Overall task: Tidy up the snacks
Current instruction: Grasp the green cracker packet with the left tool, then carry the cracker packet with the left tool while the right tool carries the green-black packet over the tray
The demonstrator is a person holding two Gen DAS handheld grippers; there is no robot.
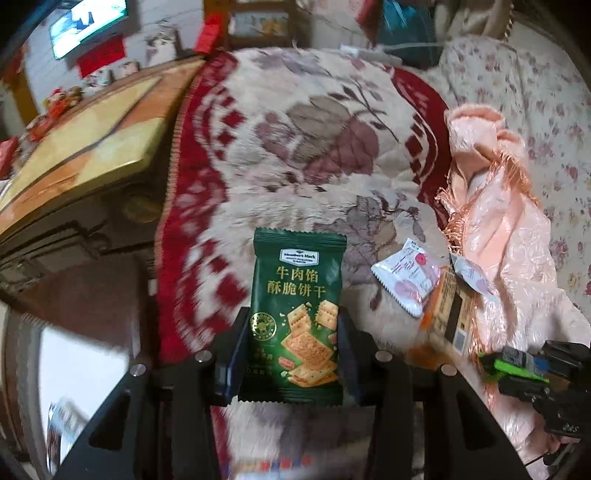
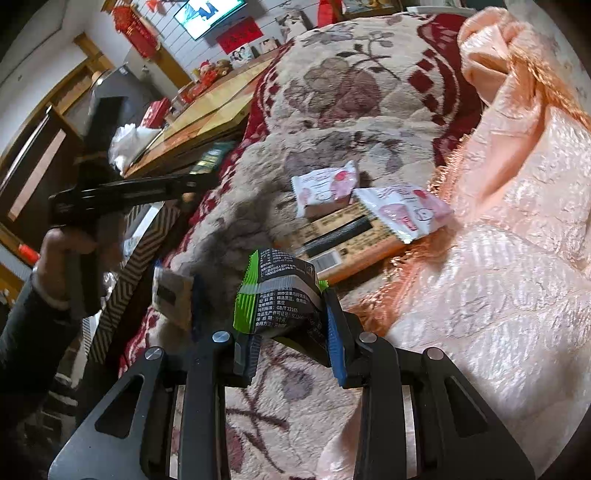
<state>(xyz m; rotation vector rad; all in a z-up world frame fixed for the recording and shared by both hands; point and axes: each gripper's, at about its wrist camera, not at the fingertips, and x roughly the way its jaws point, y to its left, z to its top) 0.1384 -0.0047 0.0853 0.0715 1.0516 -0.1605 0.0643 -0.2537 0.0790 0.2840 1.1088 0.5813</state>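
My left gripper (image 1: 293, 332) is shut on a dark green cracker packet (image 1: 297, 314), held upright above the floral blanket (image 1: 314, 122). My right gripper (image 2: 290, 317) is shut on a black and lime green snack packet (image 2: 284, 295); it also shows in the left wrist view (image 1: 517, 365) at the right edge. On the blanket lie two white and pink packets (image 2: 325, 186) (image 2: 406, 210) on an orange flat pack (image 2: 351, 240). In the left wrist view they sit at the right: one white packet (image 1: 406, 280) and the orange pack (image 1: 447, 310). The left gripper (image 2: 147, 188) shows at the left of the right wrist view.
A pink satin fringed cloth (image 2: 517, 221) covers the right side of the bed. A wooden table (image 1: 81, 144) stands left of the bed, with red items on it. A striped box (image 2: 136, 266) stands between table and bed. A TV (image 1: 86, 24) hangs on the far wall.
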